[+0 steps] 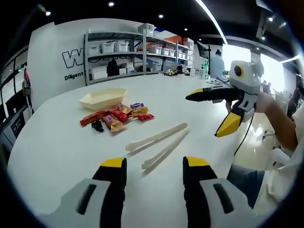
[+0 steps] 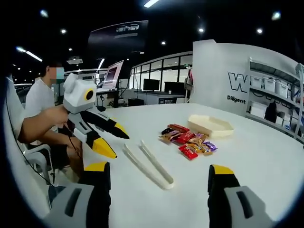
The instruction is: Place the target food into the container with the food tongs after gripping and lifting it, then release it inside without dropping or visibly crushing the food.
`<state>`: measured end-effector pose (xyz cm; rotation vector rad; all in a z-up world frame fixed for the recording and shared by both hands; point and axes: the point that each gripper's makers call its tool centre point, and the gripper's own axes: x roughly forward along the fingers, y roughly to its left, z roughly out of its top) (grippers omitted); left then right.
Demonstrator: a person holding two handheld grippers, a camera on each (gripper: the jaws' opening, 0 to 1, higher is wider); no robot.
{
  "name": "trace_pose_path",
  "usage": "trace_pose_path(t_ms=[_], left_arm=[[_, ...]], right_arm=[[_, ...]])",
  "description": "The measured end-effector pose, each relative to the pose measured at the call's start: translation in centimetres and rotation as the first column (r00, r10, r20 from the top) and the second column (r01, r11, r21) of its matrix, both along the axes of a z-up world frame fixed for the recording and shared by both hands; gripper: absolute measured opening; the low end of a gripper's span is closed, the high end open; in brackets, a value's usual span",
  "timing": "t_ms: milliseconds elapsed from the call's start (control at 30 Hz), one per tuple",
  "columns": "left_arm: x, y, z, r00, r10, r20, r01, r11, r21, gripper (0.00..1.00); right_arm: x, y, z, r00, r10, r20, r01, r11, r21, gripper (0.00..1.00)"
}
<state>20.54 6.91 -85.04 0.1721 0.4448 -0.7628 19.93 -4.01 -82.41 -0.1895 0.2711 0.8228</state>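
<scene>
Two grippers hover over a smooth white table (image 1: 57,142), both with jaws spread wide and nothing between them. In the left gripper view, the left gripper (image 1: 154,168) shows its two black, yellow-tipped jaws rising from the bottom with bare tabletop in the gap, while the right gripper (image 1: 216,111) comes in from the right, held in a person's hand (image 1: 266,102) above the table's edge — its pointed yellow-and-black jaws splayed apart and empty. In the right gripper view the right gripper (image 2: 159,178) likewise stands released, and the left gripper (image 2: 111,140) appears at the left, its jaws apart, gripped by a hand (image 2: 57,115). The food tongs (image 1: 159,145) lie flat on the table just ahead of the left gripper: long, slender, cream-coloured plastic with two arms joined at one end and parted at the other; nothing touches them. Beyond them sits a loose cluster of wrapped snacks (image 1: 116,117) — glossy red, orange and purple packets, small and flat or pillow-shaped, some overlapping. Just past the cluster rests the container (image 1: 103,98), a shallow, pale cream tray of elongated shape with sloping walls, holding no food. Metal shelving (image 1: 142,52) with white bins stands against the far wall.
</scene>
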Motion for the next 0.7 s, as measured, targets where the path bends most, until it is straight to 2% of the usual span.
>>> trace_pose_path(t_ms=[167, 233, 333, 500, 700], left_arm=[[0.2, -0.2, -0.2, 1.0, -0.004, -0.003, 0.004, 1.0, 0.003, 0.46], [0.4, -0.5, -0.6, 0.999, -0.013, -0.032, 0.013, 1.0, -0.016, 0.45], [0.5, -0.8, -0.6, 0.999, -0.021, -0.036, 0.021, 1.0, -0.018, 0.44], [0.6, -1.1, -0.6, 0.998, -0.056, -0.031, 0.055, 0.998, -0.021, 0.28], [0.8, -0.9, -1.2, 0.996, -0.063, -0.07, 0.062, 0.998, -0.017, 0.22]], right_arm=[[-0.1, 0.2, -0.3, 1.0, 0.011, -0.01, -0.011, 1.0, -0.011, 0.8], [-0.1, 0.3, -0.5, 1.0, 0.016, -0.009, -0.016, 1.0, -0.019, 0.79], [0.1, 0.3, -0.4, 1.0, 0.012, -0.01, -0.012, 1.0, -0.01, 0.8], [0.4, 0.3, -0.2, 1.0, 0.011, -0.006, -0.011, 1.0, -0.005, 0.8], [0.7, 0.4, 0.1, 1.0, 0.007, -0.004, -0.007, 1.0, 0.002, 0.8]])
